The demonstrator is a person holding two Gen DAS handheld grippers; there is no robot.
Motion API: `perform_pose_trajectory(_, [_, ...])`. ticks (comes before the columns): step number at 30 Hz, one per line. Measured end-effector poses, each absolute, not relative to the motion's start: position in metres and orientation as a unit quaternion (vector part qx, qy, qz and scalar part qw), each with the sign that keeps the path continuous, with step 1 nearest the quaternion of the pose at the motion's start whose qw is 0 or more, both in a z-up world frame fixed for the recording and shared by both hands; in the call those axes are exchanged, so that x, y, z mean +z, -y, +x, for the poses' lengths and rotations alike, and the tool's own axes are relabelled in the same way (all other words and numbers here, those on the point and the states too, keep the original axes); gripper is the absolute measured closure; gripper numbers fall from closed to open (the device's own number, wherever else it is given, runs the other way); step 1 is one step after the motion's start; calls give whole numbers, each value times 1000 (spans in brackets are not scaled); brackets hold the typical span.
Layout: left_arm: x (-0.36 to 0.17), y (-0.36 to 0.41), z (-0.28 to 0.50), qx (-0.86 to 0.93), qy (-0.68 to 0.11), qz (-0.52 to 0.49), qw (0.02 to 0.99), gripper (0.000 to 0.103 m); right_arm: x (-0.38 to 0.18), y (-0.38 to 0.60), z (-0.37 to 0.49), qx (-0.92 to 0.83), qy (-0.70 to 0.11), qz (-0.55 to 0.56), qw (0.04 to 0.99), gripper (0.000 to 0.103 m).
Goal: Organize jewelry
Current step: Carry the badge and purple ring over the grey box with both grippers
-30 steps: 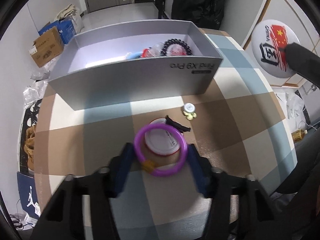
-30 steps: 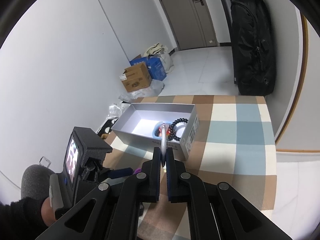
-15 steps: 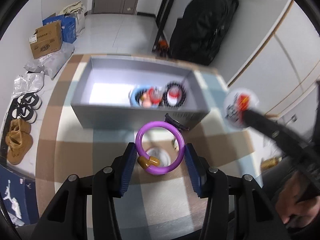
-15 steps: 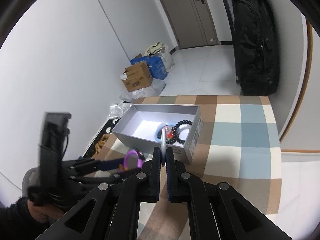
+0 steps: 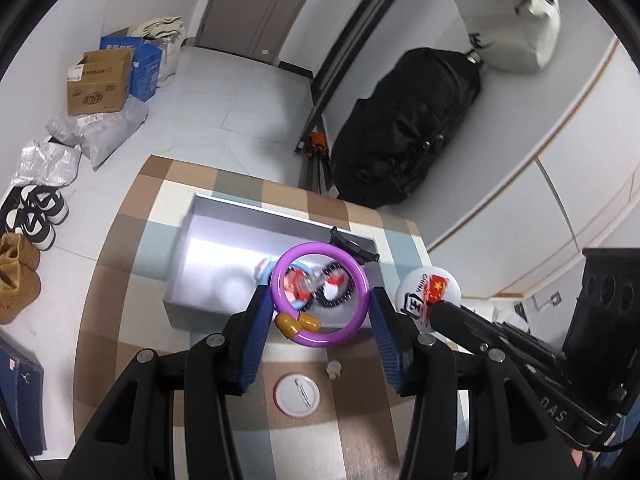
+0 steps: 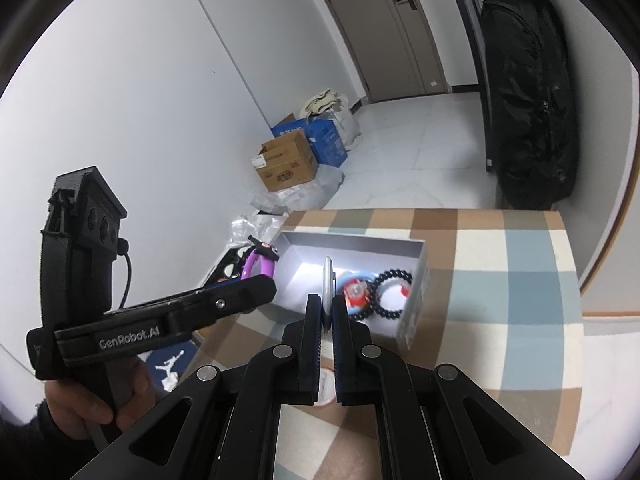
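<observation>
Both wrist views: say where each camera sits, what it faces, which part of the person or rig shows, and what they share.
Left wrist: on the left gripper, looking down over the purple bracelet at the grey box; right gripper's white badge intrudes.
Right wrist: on the right gripper, facing the box from the side; hand shows.
Shared: box, black bead bracelet, checked tablecloth.

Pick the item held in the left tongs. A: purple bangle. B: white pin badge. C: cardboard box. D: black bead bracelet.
A: the purple bangle sits clamped between the left tongs, raised over the grey box.
</observation>
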State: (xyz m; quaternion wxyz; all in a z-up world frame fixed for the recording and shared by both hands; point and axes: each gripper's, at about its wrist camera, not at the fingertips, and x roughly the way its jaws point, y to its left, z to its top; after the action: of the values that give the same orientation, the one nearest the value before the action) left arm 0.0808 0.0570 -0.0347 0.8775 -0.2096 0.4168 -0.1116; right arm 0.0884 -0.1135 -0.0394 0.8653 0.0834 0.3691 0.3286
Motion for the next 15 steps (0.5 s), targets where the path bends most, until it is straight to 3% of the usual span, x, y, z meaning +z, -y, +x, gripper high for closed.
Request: perform_pose_trajectory(15, [-53, -74, 115, -97, -444, -255, 853, 60, -46, 103, 138, 338, -383, 107, 853, 99])
